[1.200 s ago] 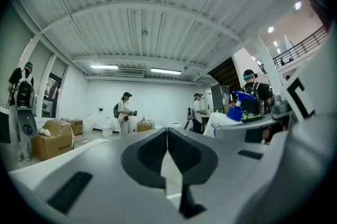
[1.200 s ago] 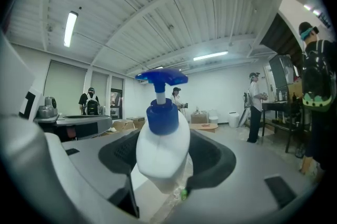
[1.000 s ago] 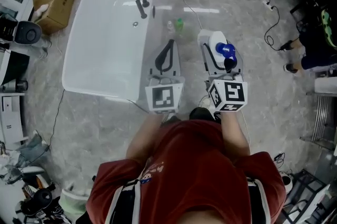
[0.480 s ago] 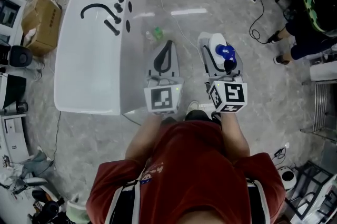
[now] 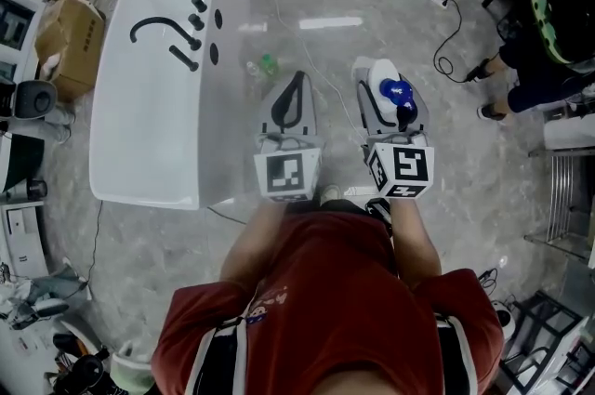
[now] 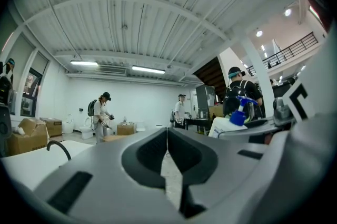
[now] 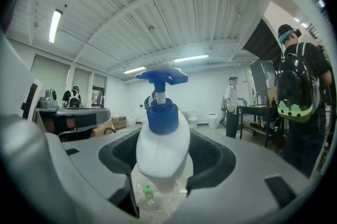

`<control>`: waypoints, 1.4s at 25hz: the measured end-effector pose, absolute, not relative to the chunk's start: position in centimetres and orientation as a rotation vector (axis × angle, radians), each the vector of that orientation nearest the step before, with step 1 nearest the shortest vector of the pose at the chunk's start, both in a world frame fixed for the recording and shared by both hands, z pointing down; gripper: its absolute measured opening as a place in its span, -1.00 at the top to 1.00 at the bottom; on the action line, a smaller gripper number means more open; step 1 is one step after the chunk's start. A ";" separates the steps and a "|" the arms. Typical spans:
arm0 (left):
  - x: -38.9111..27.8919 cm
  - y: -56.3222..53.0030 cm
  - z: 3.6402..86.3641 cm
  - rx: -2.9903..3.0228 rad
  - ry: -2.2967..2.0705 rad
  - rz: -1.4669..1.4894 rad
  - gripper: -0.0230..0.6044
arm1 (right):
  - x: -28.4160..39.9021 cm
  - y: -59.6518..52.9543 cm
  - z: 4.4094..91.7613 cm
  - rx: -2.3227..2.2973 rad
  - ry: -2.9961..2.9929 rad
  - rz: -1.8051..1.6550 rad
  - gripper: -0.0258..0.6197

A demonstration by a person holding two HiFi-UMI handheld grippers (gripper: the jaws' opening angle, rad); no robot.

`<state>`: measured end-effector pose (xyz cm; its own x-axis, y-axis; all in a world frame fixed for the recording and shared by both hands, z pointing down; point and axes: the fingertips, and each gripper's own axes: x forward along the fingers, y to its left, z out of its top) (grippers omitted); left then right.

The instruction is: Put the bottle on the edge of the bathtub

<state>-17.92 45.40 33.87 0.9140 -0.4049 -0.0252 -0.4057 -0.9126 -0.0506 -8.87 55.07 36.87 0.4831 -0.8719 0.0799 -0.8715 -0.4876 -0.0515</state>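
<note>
The bottle [image 5: 383, 77] is white with a blue pump top and stands upright between the jaws of my right gripper [image 5: 381, 85], which is shut on its body; it fills the middle of the right gripper view [image 7: 163, 146]. My left gripper [image 5: 296, 79] is beside it, its fingertips meeting with nothing between them [image 6: 167, 133]. Both point level over the stone floor. The white bathtub [image 5: 139, 138] with a black faucet [image 5: 158, 26] on its rim lies to the left of both grippers, a short way off.
A small green-capped bottle [image 5: 266, 63] lies on the floor just ahead of the left gripper. Cables [image 5: 446, 21] run across the floor ahead. Cardboard boxes [image 5: 65, 31] stand beyond the tub, and a person [image 5: 548, 40] stands at the right.
The person and both grippers have moved sideways away from the tub, which now sits further left in the head view. The bottle stays in the right gripper.
</note>
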 end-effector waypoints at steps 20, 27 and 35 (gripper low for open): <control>-7.5 34.6 33.8 -3.026 0.620 0.073 0.88 | 1.3 44.2 36.4 -2.727 1.597 -0.097 0.06; -1.8 27.4 33.7 -3.019 0.561 0.041 0.88 | 6.2 36.8 35.7 -2.737 1.583 -0.114 0.06; 1.8 18.4 33.7 -3.040 0.578 0.044 0.88 | 9.6 27.5 35.2 -2.740 1.614 -0.111 0.06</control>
<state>1.83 18.40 33.69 0.9298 -0.3661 -0.0368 -0.3674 -0.9292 -0.0405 9.57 27.46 35.20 0.4833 -0.8717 0.0809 -0.8746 -0.4849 -0.0003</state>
